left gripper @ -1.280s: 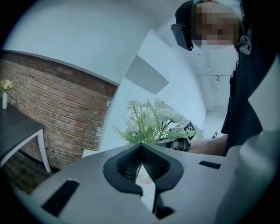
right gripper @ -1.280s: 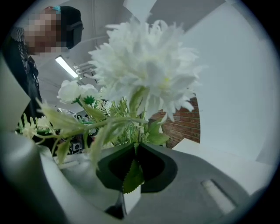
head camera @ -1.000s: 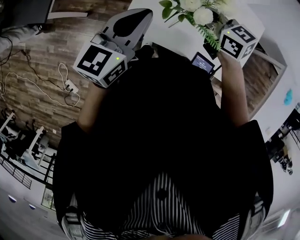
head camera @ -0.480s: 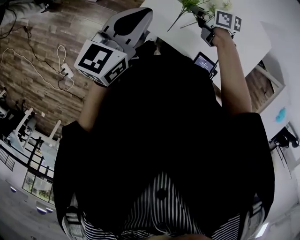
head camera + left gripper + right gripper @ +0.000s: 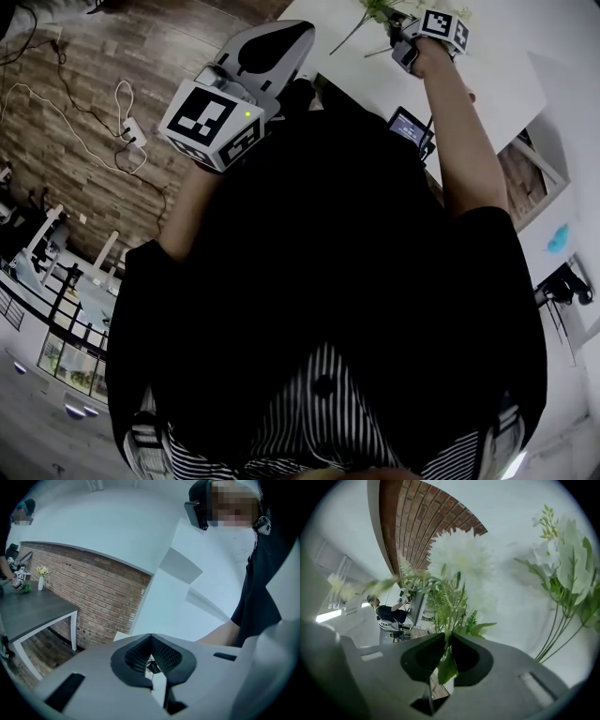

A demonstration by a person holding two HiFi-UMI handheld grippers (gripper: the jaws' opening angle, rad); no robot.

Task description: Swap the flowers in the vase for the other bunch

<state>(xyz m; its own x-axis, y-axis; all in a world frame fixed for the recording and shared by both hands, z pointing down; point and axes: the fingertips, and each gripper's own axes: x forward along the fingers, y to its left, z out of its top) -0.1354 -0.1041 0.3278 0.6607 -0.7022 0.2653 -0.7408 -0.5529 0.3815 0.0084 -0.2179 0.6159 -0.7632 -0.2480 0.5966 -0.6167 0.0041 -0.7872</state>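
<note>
In the head view my right gripper (image 5: 398,39) is low over the white table (image 5: 342,70) at the top edge, among green stems and white flowers (image 5: 375,11). In the right gripper view its jaws (image 5: 446,638) pinch thin green stems and a leaf (image 5: 447,667) of a bunch with a big white bloom (image 5: 461,557); the jaws are starting to open. A second white bunch (image 5: 565,569) lies at the right on the white surface. My left gripper (image 5: 292,33) hangs at the table's near left edge, shut and empty (image 5: 151,637). No vase shows in any view.
A small device with a lit screen (image 5: 410,128) sits at the table's near edge beside my right arm. Wood floor with cables and a power strip (image 5: 141,131) lies to the left. Far off stand a brick wall (image 5: 103,592) and a dark table (image 5: 33,611).
My right gripper has dropped from raised height to the table, rolling as it went and carrying the flowers. The left gripper has only shifted slightly.
</note>
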